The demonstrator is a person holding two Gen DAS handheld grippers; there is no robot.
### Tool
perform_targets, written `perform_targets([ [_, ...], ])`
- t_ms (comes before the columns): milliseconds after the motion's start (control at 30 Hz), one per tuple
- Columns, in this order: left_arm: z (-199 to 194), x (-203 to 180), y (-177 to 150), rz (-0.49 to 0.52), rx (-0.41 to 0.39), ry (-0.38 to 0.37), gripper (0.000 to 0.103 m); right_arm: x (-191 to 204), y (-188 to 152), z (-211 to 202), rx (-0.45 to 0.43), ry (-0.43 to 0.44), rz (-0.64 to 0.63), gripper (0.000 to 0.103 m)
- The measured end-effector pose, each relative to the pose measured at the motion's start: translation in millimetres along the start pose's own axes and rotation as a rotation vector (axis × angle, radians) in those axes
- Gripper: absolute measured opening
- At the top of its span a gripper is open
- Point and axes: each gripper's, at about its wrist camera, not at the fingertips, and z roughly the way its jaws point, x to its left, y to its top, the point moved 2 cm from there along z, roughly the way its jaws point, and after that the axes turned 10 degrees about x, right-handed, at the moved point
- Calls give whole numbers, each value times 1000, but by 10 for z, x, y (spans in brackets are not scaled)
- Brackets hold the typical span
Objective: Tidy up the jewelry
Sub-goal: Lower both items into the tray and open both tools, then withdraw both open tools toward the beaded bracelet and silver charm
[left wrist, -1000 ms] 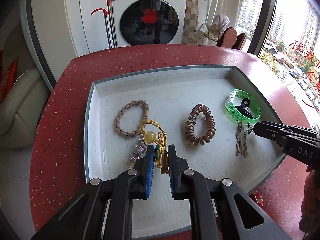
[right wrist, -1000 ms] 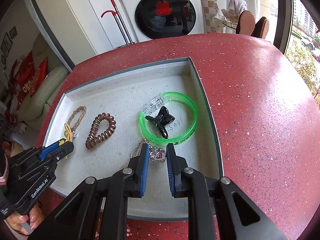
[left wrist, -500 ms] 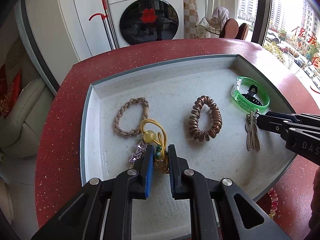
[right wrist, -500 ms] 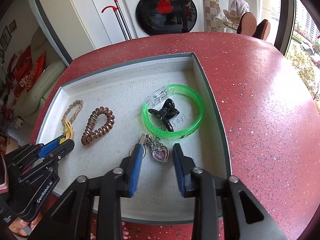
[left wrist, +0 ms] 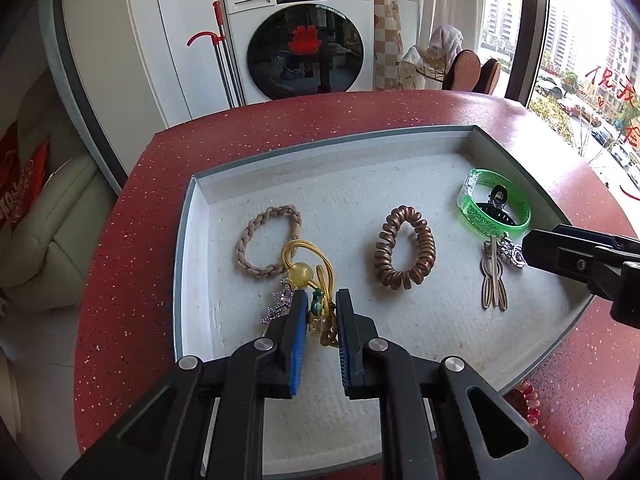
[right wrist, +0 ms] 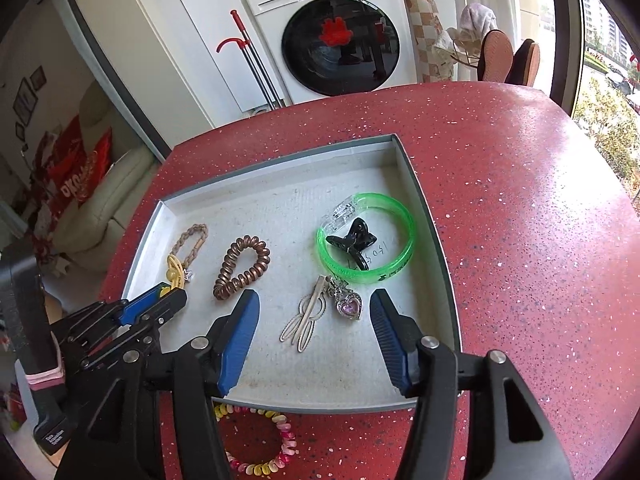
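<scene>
A grey tray (left wrist: 182,248) (right wrist: 440,248) on the red table holds jewelry. My left gripper (left wrist: 320,300) is shut on a yellow hair tie with beads (left wrist: 310,270), low over the tray floor. My right gripper (right wrist: 314,304) is open and empty, its jaws on either side of a heart pendant (right wrist: 349,306) and a metal hair clip (right wrist: 306,318) lying on the tray. A green bangle (right wrist: 384,256) with a black claw clip (right wrist: 352,242) inside it lies beyond. A brown spiral tie (left wrist: 404,254) and a beige braided tie (left wrist: 266,246) lie mid-tray.
A multicoloured bead bracelet (right wrist: 264,444) lies on the red table (right wrist: 540,240) in front of the tray's near edge. A washing machine (left wrist: 296,36) and red-handled poles (left wrist: 222,56) stand behind the table. A window is at the right.
My right gripper has opened wide and let go of the heart pendant, which now lies on the tray. My left gripper has stayed shut on the yellow hair tie.
</scene>
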Motion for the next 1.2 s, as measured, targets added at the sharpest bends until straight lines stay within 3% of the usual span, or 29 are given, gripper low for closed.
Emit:
perform_targets([
  [400, -123, 29, 7, -17, -25, -22, 34, 13, -54, -179, -27, 17, 10, 62],
  [433, -134, 30, 9, -17, -25, -24, 46, 15, -60, -190, -29, 17, 12, 62],
  [467, -154, 36, 7, -23, -31, -20, 93, 13, -67, -199, -29, 18, 13, 62],
  [500, -209, 46, -19, -33, -57, -7, 103, 14, -80, -209, -31, 19, 15, 62],
  [533, -277, 51, -30, -36, -97, -1, 103, 14, -90, -222, -33, 20, 17, 62],
  [600, -343, 40, -10, -19, -103, 2, 103, 9, -108, -247, -33, 17, 23, 65],
  [700, -429, 65, -6, -23, -113, 5, 103, 2, -154, -339, -56, 31, 34, 85],
  [800, -513, 99, -51, -29, -112, -8, 103, -2, -223, -456, -92, 31, 42, 88],
  [867, -580, 118, -108, -30, -119, -10, 103, -4, -265, -523, -105, 25, 45, 103],
  [1200, -823, 81, -585, -7, -99, -57, 103, 34, -619, -720, -64, 45, 30, 103],
])
